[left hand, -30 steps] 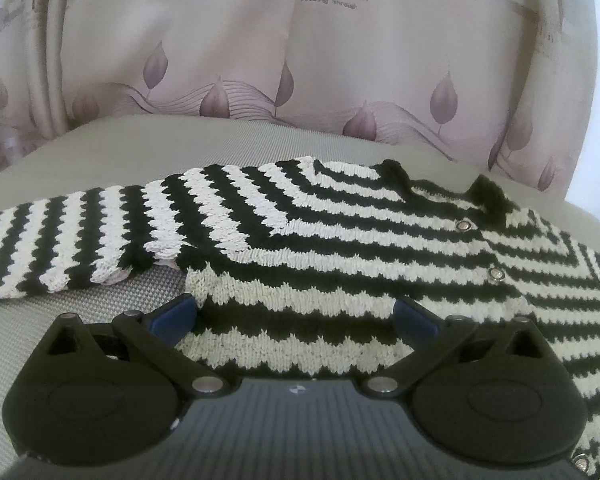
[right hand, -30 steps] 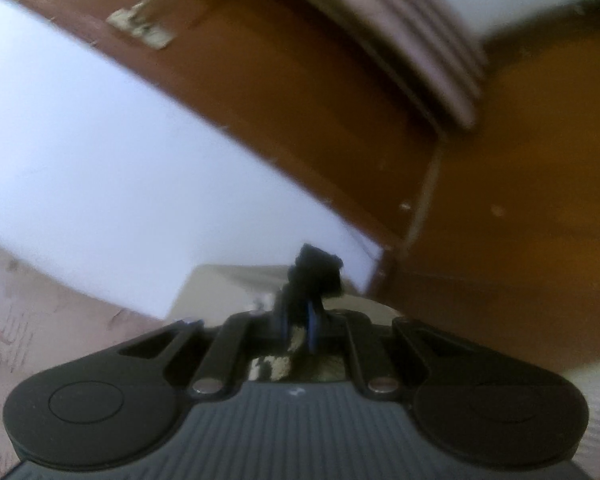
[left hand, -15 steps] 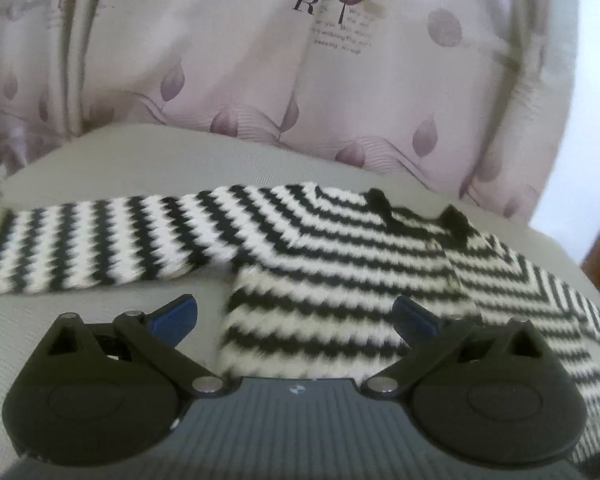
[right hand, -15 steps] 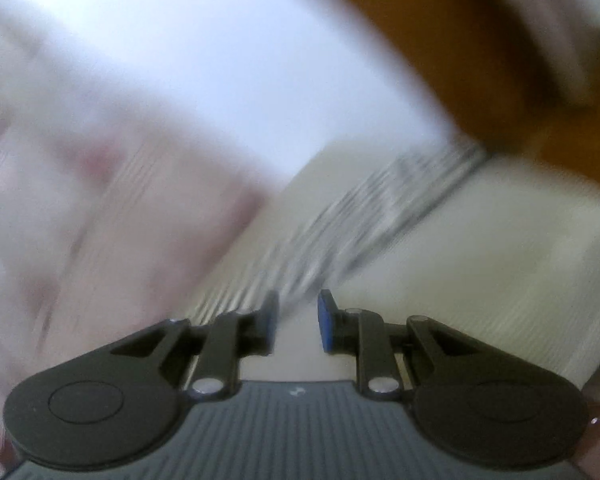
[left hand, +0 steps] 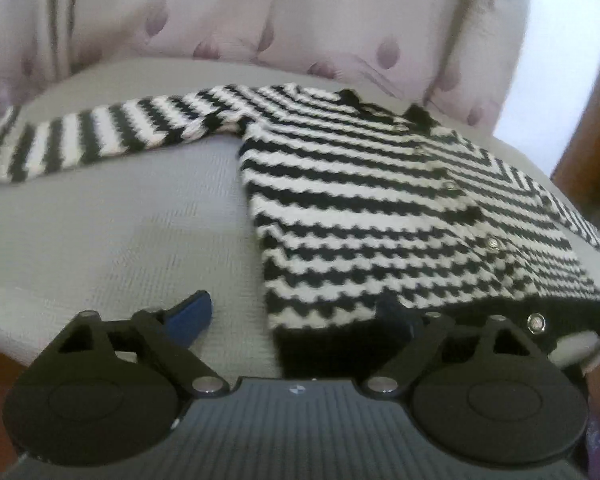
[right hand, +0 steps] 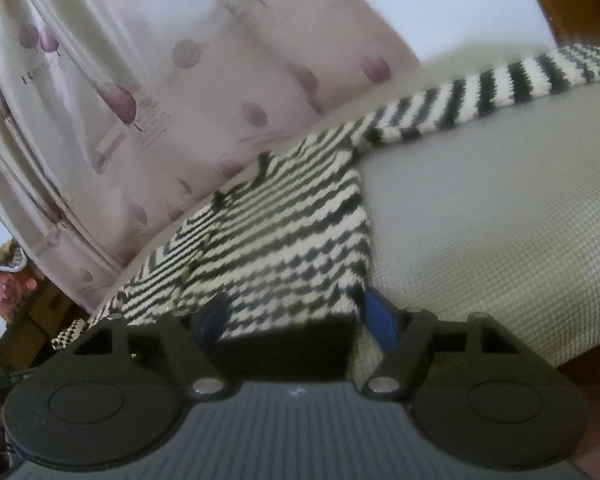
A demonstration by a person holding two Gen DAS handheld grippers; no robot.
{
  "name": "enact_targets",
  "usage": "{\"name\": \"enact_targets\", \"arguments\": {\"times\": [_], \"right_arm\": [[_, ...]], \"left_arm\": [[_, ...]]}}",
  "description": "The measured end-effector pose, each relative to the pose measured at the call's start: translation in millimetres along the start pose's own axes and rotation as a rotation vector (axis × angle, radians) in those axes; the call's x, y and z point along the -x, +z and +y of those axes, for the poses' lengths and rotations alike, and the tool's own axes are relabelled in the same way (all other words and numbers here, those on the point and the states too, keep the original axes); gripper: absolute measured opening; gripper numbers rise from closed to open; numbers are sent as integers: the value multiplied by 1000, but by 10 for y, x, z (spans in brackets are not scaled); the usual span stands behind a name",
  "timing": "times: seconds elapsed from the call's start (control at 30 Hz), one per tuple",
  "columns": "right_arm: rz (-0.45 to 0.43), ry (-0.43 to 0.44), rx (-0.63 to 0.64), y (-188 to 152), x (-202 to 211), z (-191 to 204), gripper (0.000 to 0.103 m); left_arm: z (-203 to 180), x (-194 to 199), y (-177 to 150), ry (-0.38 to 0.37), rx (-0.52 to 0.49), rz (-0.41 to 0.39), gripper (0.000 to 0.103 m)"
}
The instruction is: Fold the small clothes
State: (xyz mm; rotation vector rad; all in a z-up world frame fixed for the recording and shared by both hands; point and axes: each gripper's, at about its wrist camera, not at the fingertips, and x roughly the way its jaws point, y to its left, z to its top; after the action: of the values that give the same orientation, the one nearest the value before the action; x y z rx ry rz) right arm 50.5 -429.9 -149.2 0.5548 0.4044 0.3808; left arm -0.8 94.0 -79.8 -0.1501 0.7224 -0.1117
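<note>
We see a striped cardigan [left hand: 380, 200] spread flat on the grey cushion [left hand: 120, 232], one sleeve [left hand: 80, 140] stretched out sideways. Our left gripper [left hand: 296, 312] and right gripper [right hand: 296, 312] both stand wide apart — each straddling the hem, gripping nothing.

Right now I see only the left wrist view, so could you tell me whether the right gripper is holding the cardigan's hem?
Observer: No. The right gripper is open, its jaws either side of the black hem at the corner of the cardigan.
Operator: Thank you. How does the sleeve on that side lie?
Observer: That sleeve lies stretched out straight across the grey cushion, away from the body.
Operator: Is there anything past the cushion's edge there?
Observer: Yes, a floral-patterned thing shows beside the curtain; it is too blurred to name.
</note>
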Motion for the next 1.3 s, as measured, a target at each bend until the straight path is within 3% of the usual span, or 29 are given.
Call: {"name": "enact_targets", "arguments": {"times": [0.03,0.07,0.1,0.13,0.17,0.27,0.43,0.63,0.73,0.8,0.87,0.9,0.93,0.97,1.0,1.13,1.3], "right_arm": [[15,-1,-10,-20,-14,11,45],[27,-8,-21,-46,-1,10,29],[25,-14,-35,-64,3,-12,27],[28,-3,-54,-67,14,-49,15],[45,6,-78,-70,-4,-82,10],[33,34,-172,-83,51,-190,10],[9,57,-221,-92,326,-147,9],[54,17,-263,-221,443,-157,8],[64,6,-298,-274,407,-245,8],[65,66,-326,-252,416,-284,11],[28,49,-306,-141,524,-271,16],[-7,33,-287,-58,609,-277,20],[-46,33,-286,29,698,-315,33],[-93,25,-302,150,795,-388,52],[-132,16,-321,255,869,-463,64],[-288,-8,-438,718,1081,-932,65],[-390,-67,-703,1140,1057,-1788,65]], "left_arm": [[-37,7,-9,-2,-12,-6,65],[-71,12,-13,-9,-29,-8,31],[-86,5,-9,-13,-42,-3,16],[-58,14,4,-26,-27,-3,13],[-15,21,16,-39,-1,-1,12],[131,93,67,-66,54,-3,9],[283,378,121,-58,85,-23,7],[271,310,38,-49,51,26,7],[276,278,33,-27,33,-3,9],[276,351,77,-15,42,-39,24],[285,490,153,-10,30,-98,78],[268,556,188,-3,31,-144,89],[235,630,239,4,31,-201,101],[192,673,298,6,27,-253,102],[138,686,359,3,24,-298,103],[-106,382,670,14,-2,-324,103],[-286,-313,969,8,127,-301,103]]}}
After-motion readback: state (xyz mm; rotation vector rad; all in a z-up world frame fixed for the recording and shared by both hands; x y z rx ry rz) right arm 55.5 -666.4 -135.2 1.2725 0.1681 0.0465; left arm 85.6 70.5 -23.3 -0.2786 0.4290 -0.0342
